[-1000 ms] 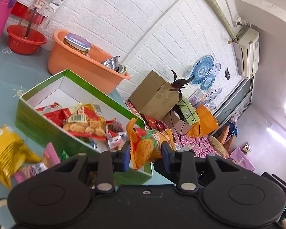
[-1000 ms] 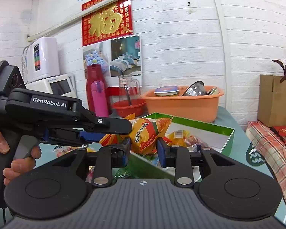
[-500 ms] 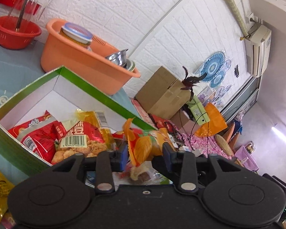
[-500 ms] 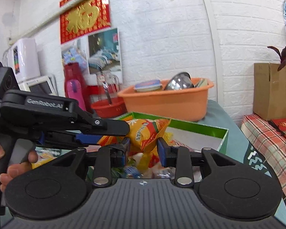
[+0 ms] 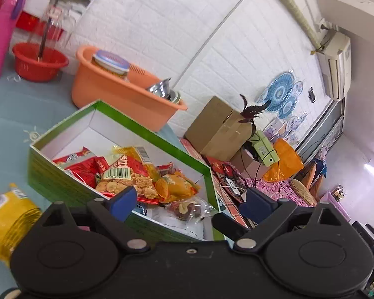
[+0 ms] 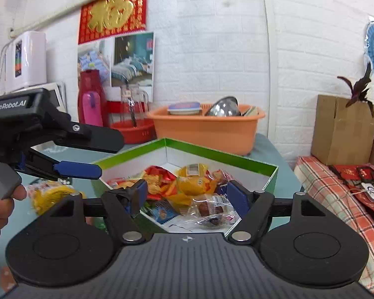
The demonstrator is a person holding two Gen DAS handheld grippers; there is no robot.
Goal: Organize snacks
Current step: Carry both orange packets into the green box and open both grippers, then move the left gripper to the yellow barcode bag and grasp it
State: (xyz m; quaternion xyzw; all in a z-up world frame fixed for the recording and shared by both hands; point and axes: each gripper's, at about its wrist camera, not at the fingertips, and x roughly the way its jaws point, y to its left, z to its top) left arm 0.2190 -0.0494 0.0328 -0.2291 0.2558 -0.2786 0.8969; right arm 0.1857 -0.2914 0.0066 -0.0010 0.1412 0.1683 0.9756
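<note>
A green box (image 5: 147, 129) (image 6: 212, 152) with a white inside stands on the teal table and holds several snack packets. An orange packet (image 5: 177, 186) (image 6: 194, 182) lies loose on the pile beside a red packet of fried bites (image 5: 127, 174). A clear-wrapped sweet (image 5: 187, 209) (image 6: 209, 209) rests at the near corner. My left gripper (image 5: 189, 203) hovers over the box's near edge, its jaws opening wide with nothing pressed between them. My right gripper (image 6: 187, 196) also hangs over the box with its jaws opening and nothing gripped. The left gripper's fingers (image 6: 74, 170) show at the left of the right wrist view.
A yellow packet (image 5: 7, 219) (image 6: 49, 194) lies on the table left of the box. Behind the box stand an orange basin (image 5: 112, 94) (image 6: 207, 129) with dishes, a red bowl (image 5: 37, 62) and a pink bottle (image 5: 0, 37). A cardboard box (image 6: 341, 129) and plaid cloth (image 6: 336, 199) are at the right.
Both pairs of jaws stood close around an orange packet and have now spread wide. The packet has dropped onto the pile in the box. Both views have drawn back slightly.
</note>
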